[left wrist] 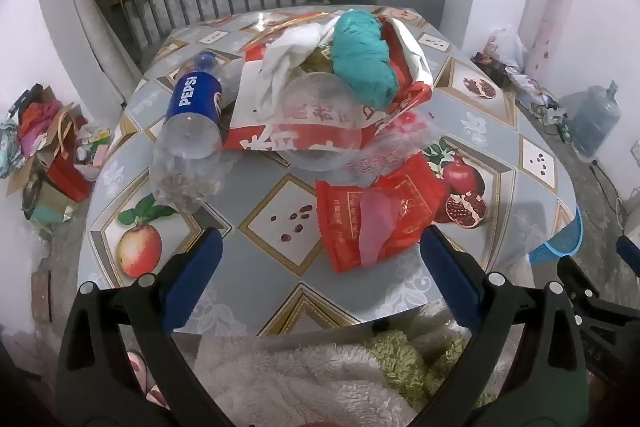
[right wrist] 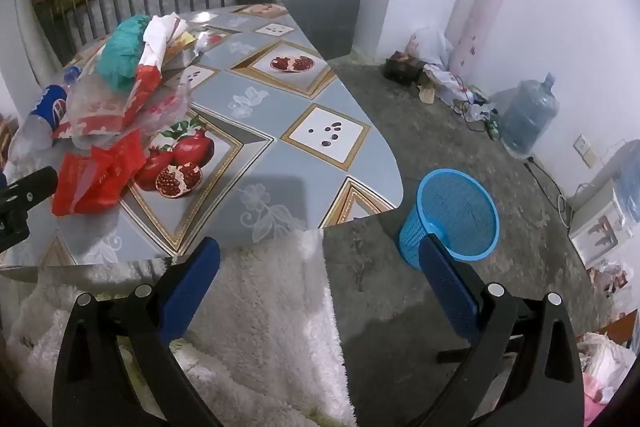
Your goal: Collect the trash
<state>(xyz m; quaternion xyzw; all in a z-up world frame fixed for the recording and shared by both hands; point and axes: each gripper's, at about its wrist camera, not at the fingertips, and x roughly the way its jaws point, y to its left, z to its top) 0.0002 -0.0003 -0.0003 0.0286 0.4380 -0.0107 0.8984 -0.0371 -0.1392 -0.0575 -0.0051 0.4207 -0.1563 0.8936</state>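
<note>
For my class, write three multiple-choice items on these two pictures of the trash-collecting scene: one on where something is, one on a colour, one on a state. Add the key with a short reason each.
1. Where does the waste basket stand?
A. On the table
B. On the floor beside the table
C. On the windowsill

2. What colour is the snack wrapper nearest the left tool?
A. Red
B. Yellow
C. Black

3. How does the Pepsi bottle lie?
A. Upright with its cap on top
B. Hanging from the railing
C. On its side on the table

Key:
1 B: the right wrist view shows the blue mesh basket on the grey floor past the table edge.
2 A: it lies red, just ahead of the open fingers.
3 C: its label runs lengthwise along the tabletop, next to the trash pile.
</note>
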